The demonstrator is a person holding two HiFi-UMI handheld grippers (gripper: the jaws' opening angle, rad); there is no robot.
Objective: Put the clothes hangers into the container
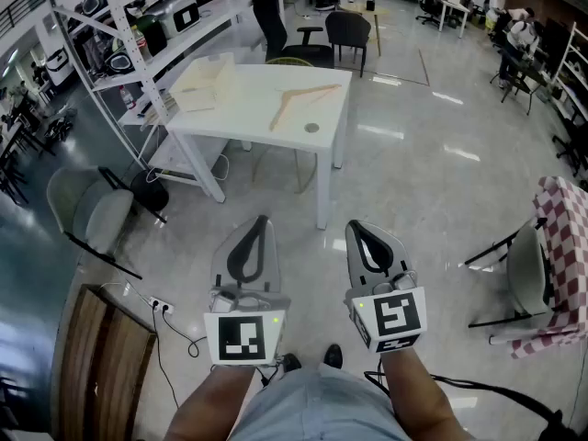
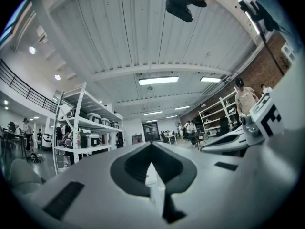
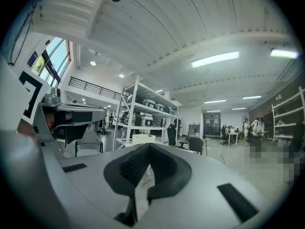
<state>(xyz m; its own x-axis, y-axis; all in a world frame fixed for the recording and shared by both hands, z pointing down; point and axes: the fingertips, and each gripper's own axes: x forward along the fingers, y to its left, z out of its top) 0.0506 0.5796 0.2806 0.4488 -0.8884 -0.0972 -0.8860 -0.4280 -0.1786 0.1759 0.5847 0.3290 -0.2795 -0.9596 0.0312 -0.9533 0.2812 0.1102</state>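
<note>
While both grippers are held low in front of the person, well apart from the white rectangular table (image 1: 335,79), no part of the task is in hand. The left gripper (image 1: 261,220) has its jaws closed tip to tip on nothing. The right gripper (image 1: 355,227) is likewise fully closed and empty. The pale wooden clothes hanger (image 1: 296,96) lies flat on the table's right half, one arm reaching toward the near edge. The pale box-shaped container (image 1: 209,79), presumably the target, sits at the table's left edge.

Hazards: the hanger is thin and flat, so jaws closing from above may skate over it or push it off the near edge. A small dark round disc (image 1: 312,128) lies just beside that arm's end and could be knocked. A white power strip with cable (image 1: 161,305) on the floor to the left could snag a foot.

Clearance: open floor leads to the table's near edge and right edge. The left edge is crowded by a white metal shelving rack (image 1: 124,35) and a grey chair (image 1: 87,211).
</note>
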